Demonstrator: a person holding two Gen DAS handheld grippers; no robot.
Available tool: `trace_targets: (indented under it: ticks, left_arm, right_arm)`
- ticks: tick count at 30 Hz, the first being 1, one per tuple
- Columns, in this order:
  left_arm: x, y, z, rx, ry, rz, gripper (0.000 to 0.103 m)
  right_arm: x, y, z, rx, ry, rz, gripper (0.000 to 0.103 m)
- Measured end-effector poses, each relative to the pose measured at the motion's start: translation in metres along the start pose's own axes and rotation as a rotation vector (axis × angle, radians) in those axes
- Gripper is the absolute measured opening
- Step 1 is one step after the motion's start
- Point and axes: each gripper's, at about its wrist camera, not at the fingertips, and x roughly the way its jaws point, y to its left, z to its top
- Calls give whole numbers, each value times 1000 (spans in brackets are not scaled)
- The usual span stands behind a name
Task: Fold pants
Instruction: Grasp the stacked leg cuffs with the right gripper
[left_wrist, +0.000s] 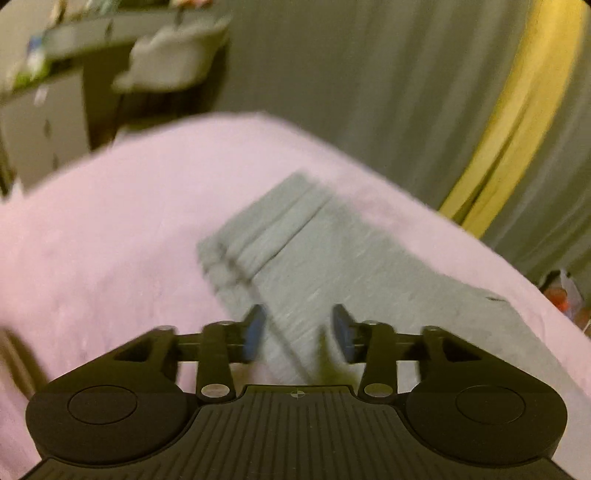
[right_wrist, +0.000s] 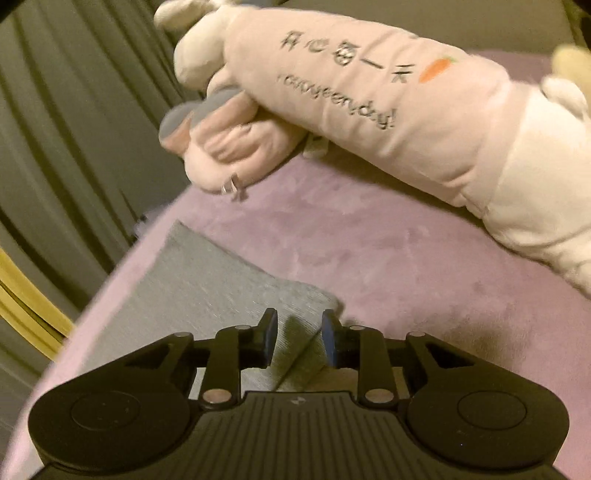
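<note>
Grey pants (left_wrist: 332, 258) lie flat on a pink bed cover (left_wrist: 110, 229), with layered folded edges at their far left end. My left gripper (left_wrist: 299, 332) is open and empty, just above the near part of the pants. In the right wrist view the grey pants (right_wrist: 192, 280) lie along the bed's left edge with a corner toward the middle. My right gripper (right_wrist: 295, 339) is open and empty, over the pants' near right edge. The left wrist view is blurred.
A long pink and white plush toy (right_wrist: 369, 110) with printed letters lies across the far side of the bed (right_wrist: 406, 258). Grey curtains (left_wrist: 369, 92) with a yellow stripe (left_wrist: 509, 129) hang beyond the bed edge. A desk and chair (left_wrist: 173, 55) stand at the far left.
</note>
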Motion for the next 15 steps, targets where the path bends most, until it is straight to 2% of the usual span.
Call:
trace_targets:
  ticks: [1,3,6,9,11,12,13,15]
  left_arm:
    - [-4,-11,0,21,-13,-18,71]
    - [-5,-35,-3,43,-12,-84,81]
    - [4,-77,-21,79,55,-188,83]
    - [23,-115,-48,149,140,-244,87]
    - [40,-133,-66,212,197,-221,87]
    - [49,-140,-72,252,238,-196,87]
    - [57,-145,-76,290,277,-174,87]
    - [65,-146,-76,313,293,-146,88]
  right_arm:
    - [-2,-3,0,35,1,32,26]
    - [-1,-4,-3,88,14,95,25]
    - [9,8,-12,100,73,210,16]
    - [23,18,-22,71,135,219,16]
    - [39,14,-29,66,204,158,13]
    - [44,9,-32,88,222,156,11]
    - [42,2,-31,132,214,177,10]
    - [36,-2,-29,115,184,124,10]
